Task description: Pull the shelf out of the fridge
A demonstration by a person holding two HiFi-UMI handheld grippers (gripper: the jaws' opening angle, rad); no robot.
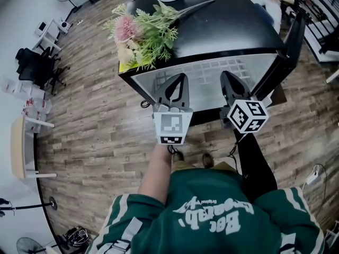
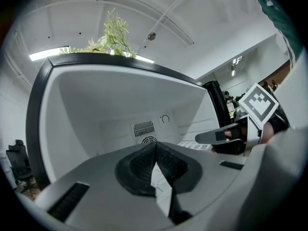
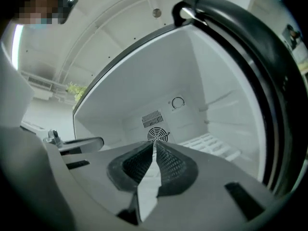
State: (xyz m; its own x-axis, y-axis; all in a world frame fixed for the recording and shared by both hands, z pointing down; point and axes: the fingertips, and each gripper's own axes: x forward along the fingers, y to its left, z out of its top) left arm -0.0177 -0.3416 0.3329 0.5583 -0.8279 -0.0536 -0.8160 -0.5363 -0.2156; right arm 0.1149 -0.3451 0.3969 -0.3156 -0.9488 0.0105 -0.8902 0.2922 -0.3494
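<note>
Small black-cased fridge with a white interior, standing on a wood-plank floor. Its black door is swung open to the right. A bunch of green and pink artificial flowers lies on its top.

White slotted plastic shelf sits inside the fridge cavity, lying flat. Its front edge is at the mouth of the opening.

Left hand-held gripper reaches into the opening at the shelf's front left, with its marker cube toward the person. In the left gripper view the ribbed black pads meet at the tips. A wedge of white shelf shows in the slit behind them. Cannot tell whether any of the shelf is pinched.

Right hand-held gripper is just beside it at the shelf's front right, pointing the same way. In the right gripper view its tips are likewise together, with the same white wedge behind them. Slotted shelf surface lies to the right of the jaws.

Back wall carries a round fan grille, a slatted vent above it and a small dial.

Person in a green sweatshirt stands at the fridge front.
</note>
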